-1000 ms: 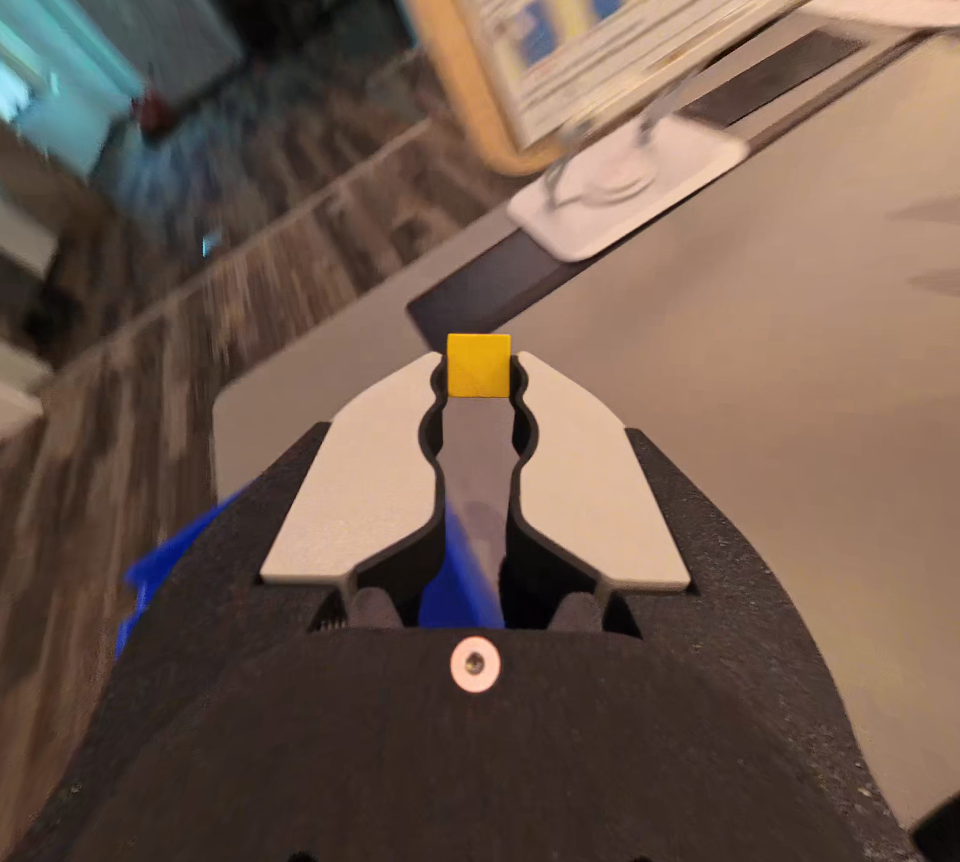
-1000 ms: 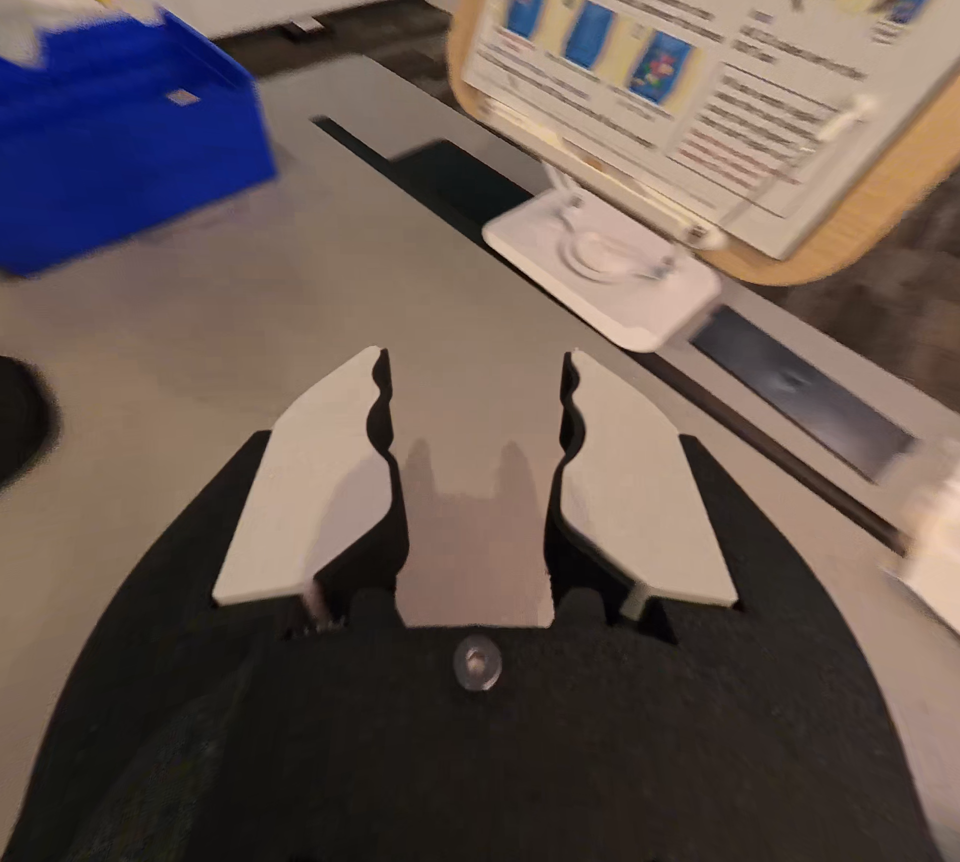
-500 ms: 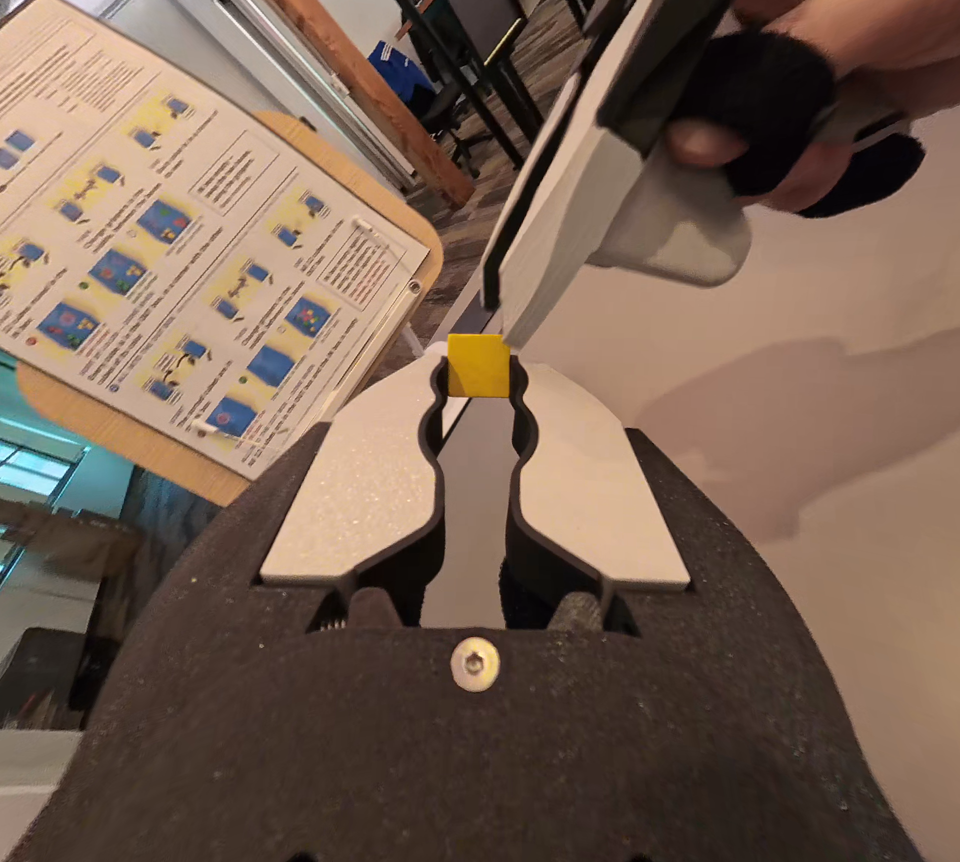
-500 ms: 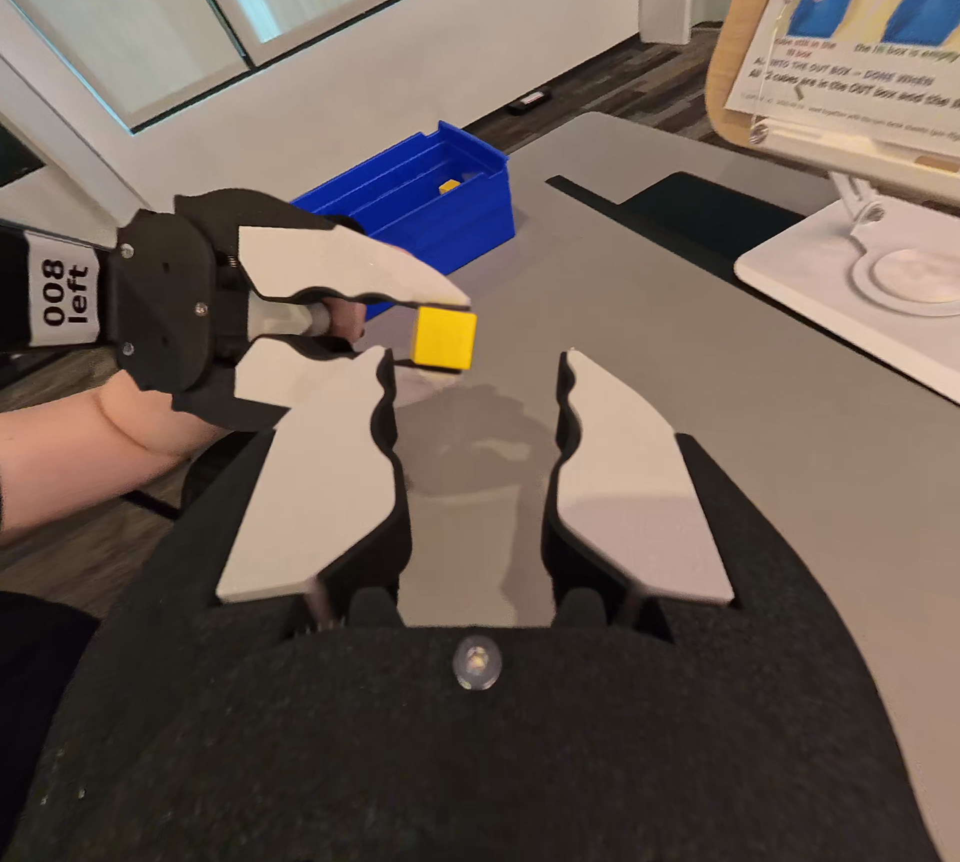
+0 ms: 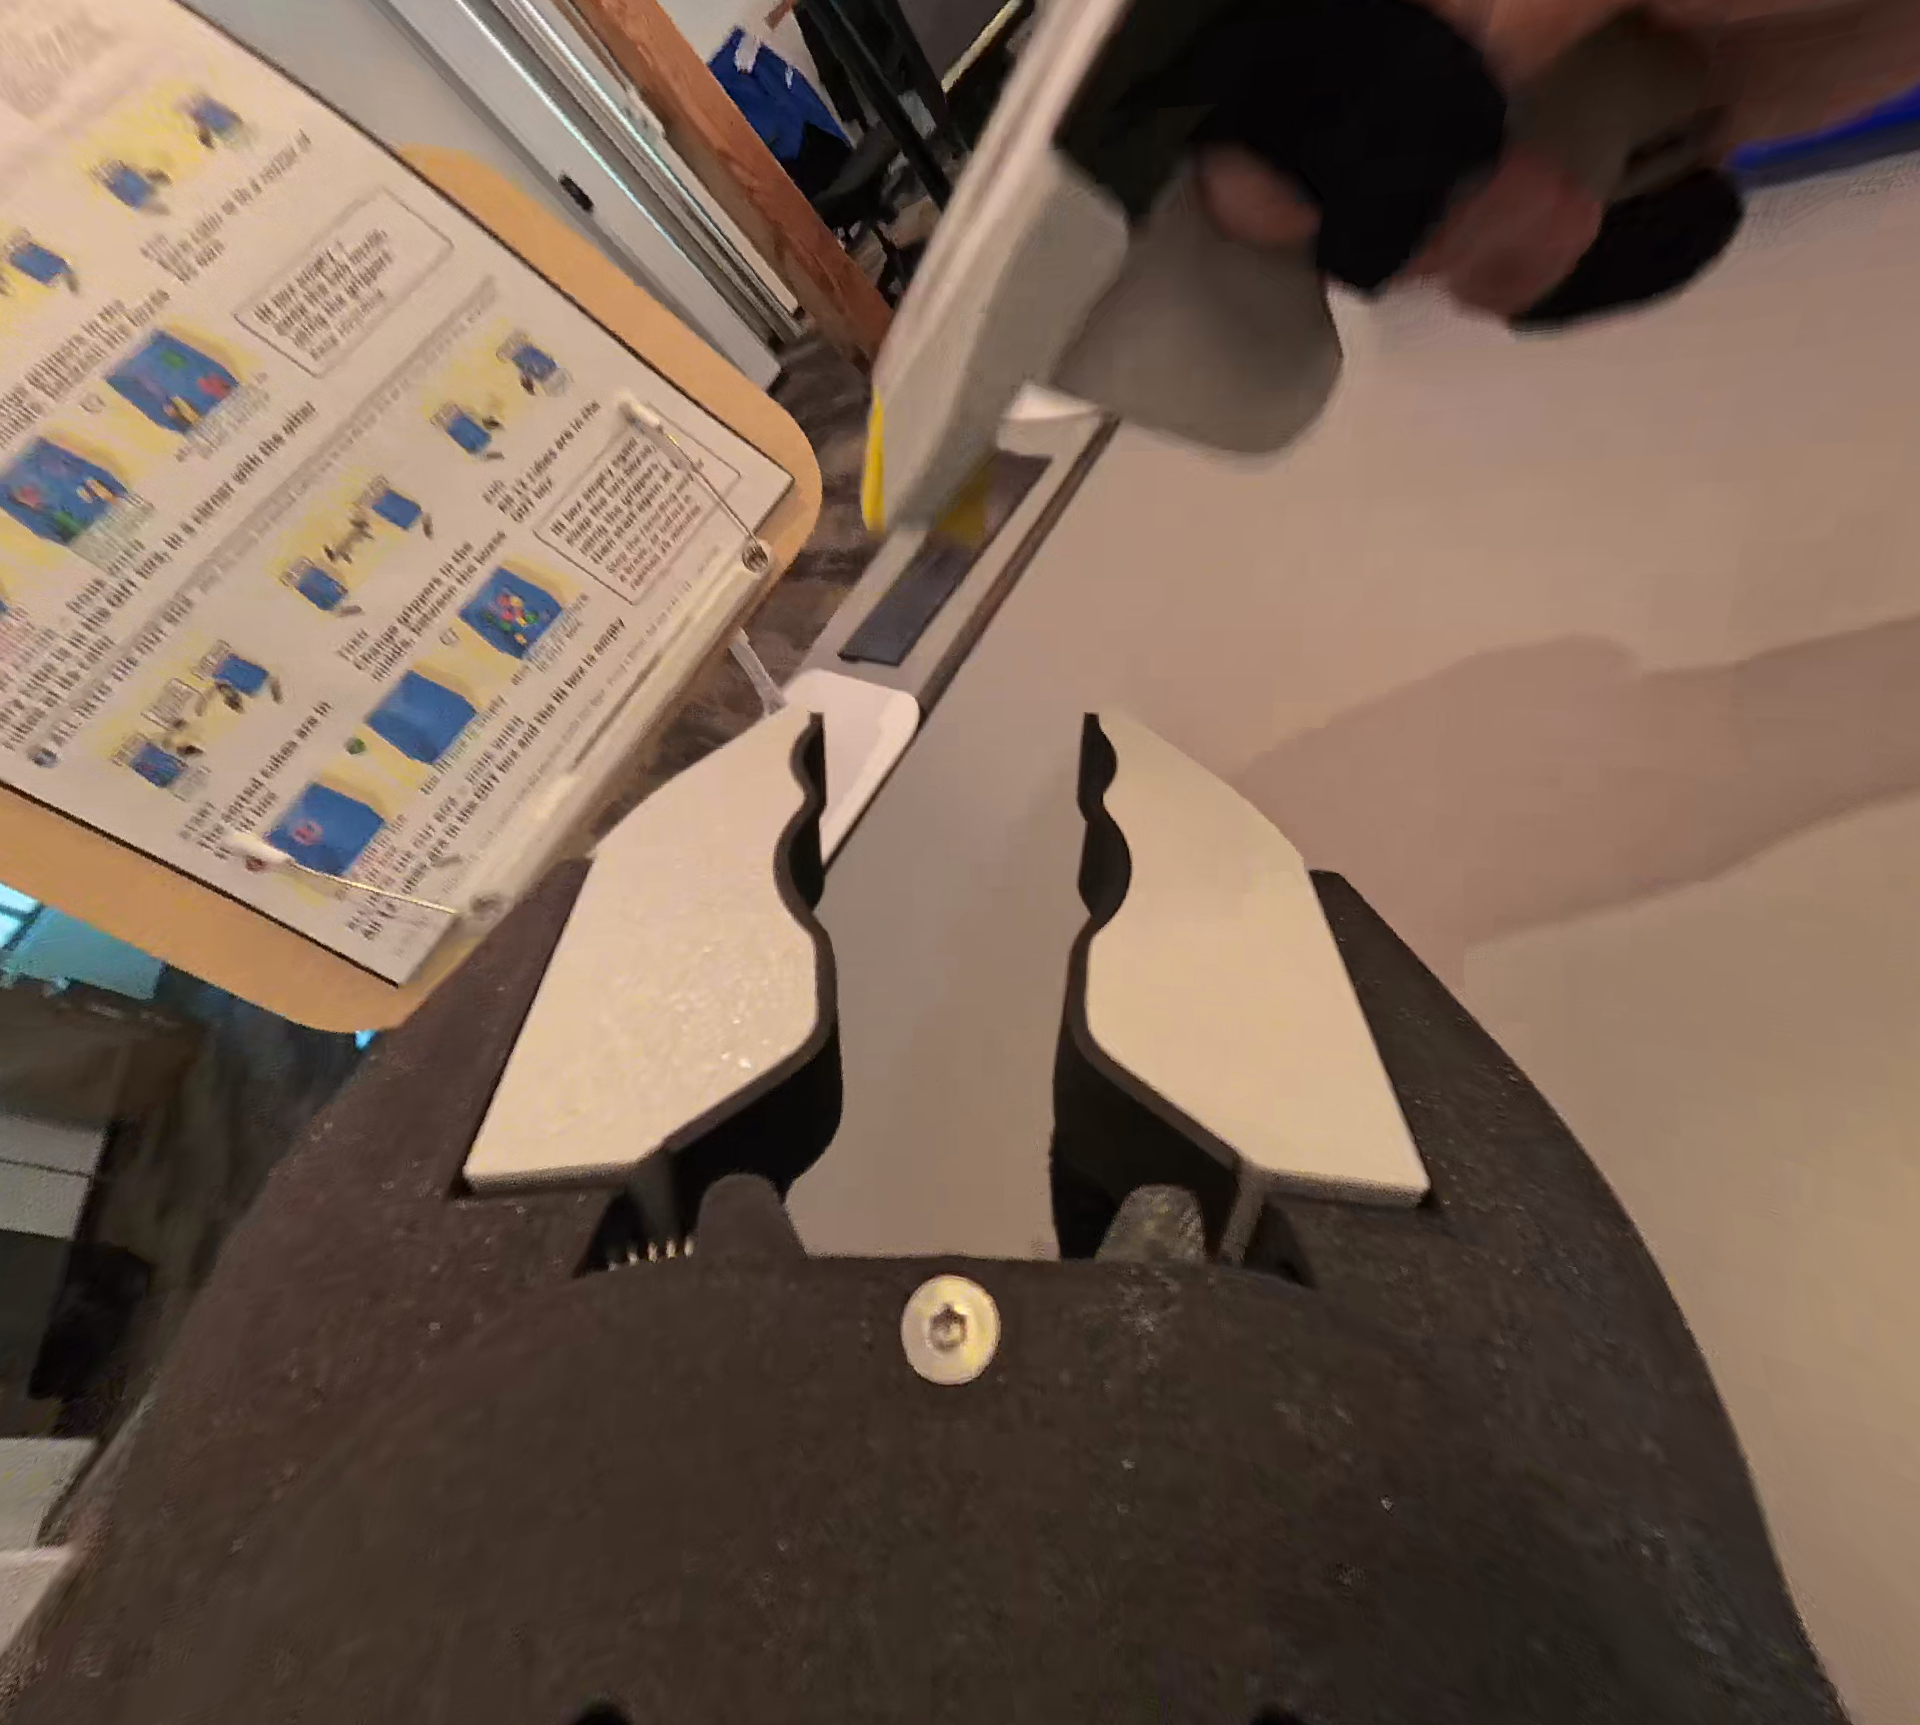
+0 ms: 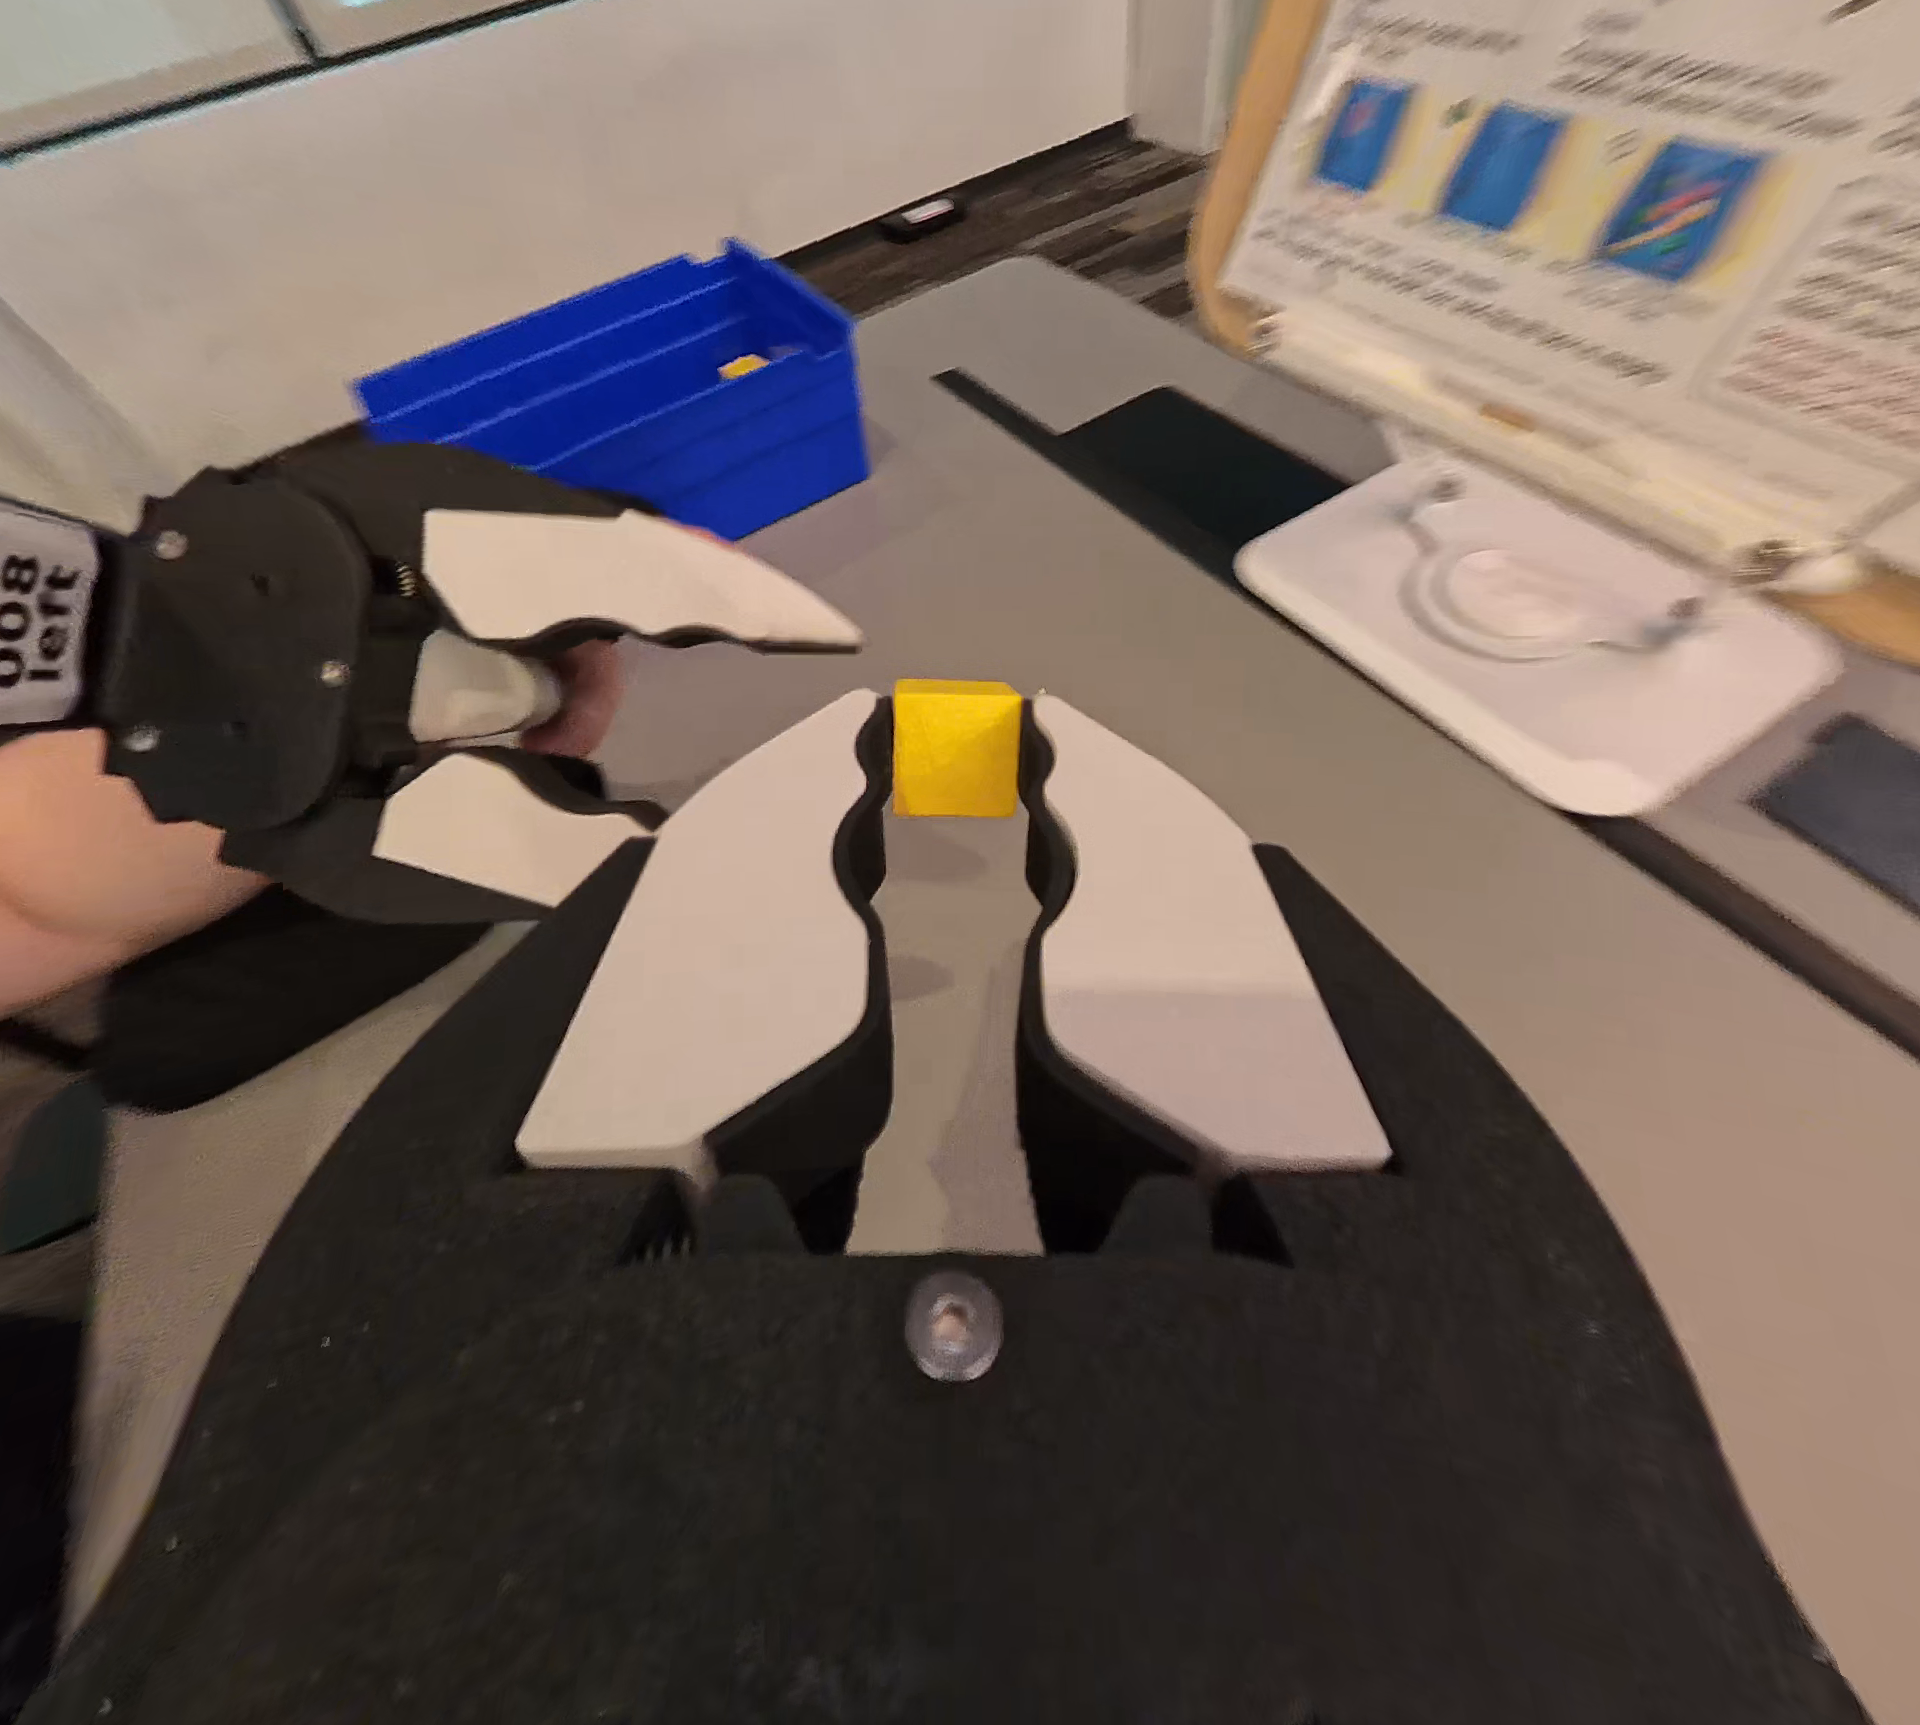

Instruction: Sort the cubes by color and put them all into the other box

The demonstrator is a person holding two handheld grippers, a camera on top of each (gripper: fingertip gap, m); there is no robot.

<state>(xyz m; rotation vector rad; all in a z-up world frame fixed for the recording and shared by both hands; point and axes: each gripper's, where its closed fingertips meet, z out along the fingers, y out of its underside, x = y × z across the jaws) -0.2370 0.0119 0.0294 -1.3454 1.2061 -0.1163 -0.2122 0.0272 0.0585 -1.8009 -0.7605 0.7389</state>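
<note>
Cube in right gripper, left gripper beside.

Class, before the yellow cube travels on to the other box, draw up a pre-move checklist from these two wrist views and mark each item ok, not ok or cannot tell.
1. Right tongs shut on the yellow cube: ok.
2. Cube sits at the fingertips only, so grip depth: cannot tell if secure.
3. Left tongs open and holding nothing: ok.
4. Left tongs apart from the cube in the right wrist view: ok.
5. Blue box behind the left tongs has one yellow cube inside; whether it is the source or the target: cannot tell.
6. Other box in plain view: not ok.
</note>
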